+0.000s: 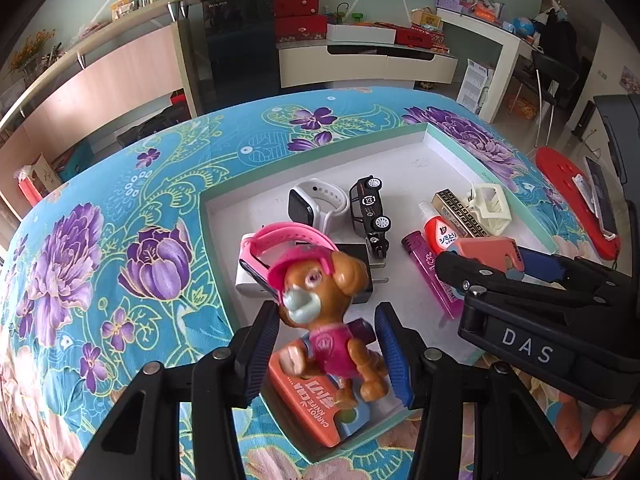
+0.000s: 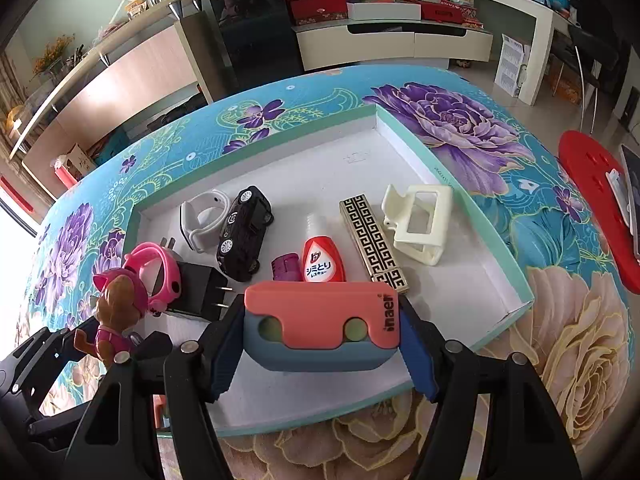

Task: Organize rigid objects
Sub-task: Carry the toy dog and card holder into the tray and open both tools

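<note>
pup toy: glossy hard-plastic puppy figure [image 1: 326, 320], brown body, pink cap and vest, rounded and smooth
left gripper: the left gripper [image 1: 328, 354] has its ribbed blue pads pinched narrow on the puppy's sides, holding it over the near corner of the tray, above an orange card printed "CARROT KNIFE" [image 1: 304, 404]
coral case: chunky two-tone box [image 2: 322, 324], coral top over slate-blue base, matte, rounded corners, two round holes in the front
right gripper: the right gripper [image 2: 320, 354] is spread fairly wide and clamped on both ends of that case, just over the tray's near edge
tray: shallow white cardboard tray [image 2: 516, 280] with a mint rim
in the tray: white smartwatch [image 2: 202, 220], black toy car on its side [image 2: 244, 234], black plug adapter [image 2: 200, 292], pink watch [image 2: 154, 272], purple lighter [image 1: 430, 272], little red bottle [image 2: 322, 262], gold key-pattern bar [image 2: 372, 242], cream hair claw [image 2: 418, 222] (quite the junk drawer)
surface: fuzzy teal cloth [image 1: 120, 216] with big purple flowers
room: shelves, red bags on a low cabinet, desk at right
</note>
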{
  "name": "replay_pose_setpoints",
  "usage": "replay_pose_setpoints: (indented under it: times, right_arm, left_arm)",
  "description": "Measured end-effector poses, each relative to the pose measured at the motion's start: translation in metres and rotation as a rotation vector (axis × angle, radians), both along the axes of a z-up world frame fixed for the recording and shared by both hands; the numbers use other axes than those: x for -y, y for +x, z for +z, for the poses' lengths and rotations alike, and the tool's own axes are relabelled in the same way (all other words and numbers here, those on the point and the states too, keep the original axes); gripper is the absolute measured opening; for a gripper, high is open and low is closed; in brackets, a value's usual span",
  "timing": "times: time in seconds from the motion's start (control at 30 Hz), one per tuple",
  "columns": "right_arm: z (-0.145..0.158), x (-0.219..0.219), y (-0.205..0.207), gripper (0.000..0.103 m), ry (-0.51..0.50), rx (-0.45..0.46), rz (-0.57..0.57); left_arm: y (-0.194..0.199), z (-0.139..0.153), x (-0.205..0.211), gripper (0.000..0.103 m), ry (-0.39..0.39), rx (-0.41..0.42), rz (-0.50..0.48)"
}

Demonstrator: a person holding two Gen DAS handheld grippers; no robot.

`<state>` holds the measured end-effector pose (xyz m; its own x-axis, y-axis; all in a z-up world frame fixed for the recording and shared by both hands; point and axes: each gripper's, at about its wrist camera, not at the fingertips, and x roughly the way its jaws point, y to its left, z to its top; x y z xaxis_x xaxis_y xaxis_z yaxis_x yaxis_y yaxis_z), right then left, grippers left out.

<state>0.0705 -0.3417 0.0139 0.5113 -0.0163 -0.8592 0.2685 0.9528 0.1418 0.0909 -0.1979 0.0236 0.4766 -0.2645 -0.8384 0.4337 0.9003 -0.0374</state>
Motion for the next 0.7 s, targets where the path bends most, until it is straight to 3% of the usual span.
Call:
replay_pose_setpoints:
  times: [0.17,0.47,0.7]
  right_arm:
    - [-0.003,-0.004,0.001,0.071,-0.006,-0.011,0.013]
    - [-0.005,-0.011,0.000,0.071,-0.019,-0.017,0.031]
    - [-0.005,-0.022,-0.001,0.071,-0.052,-0.018,0.052]
  left_arm:
    - [-0.004,0.001,-0.005,0.067,-0.011,-0.012,0.012]
    - [-0.012,0.010,-0.025,0.067,-0.004,0.010,0.058]
    - [-0.011,0.005,-0.056,0.072,-0.010,-0.001,0.156]
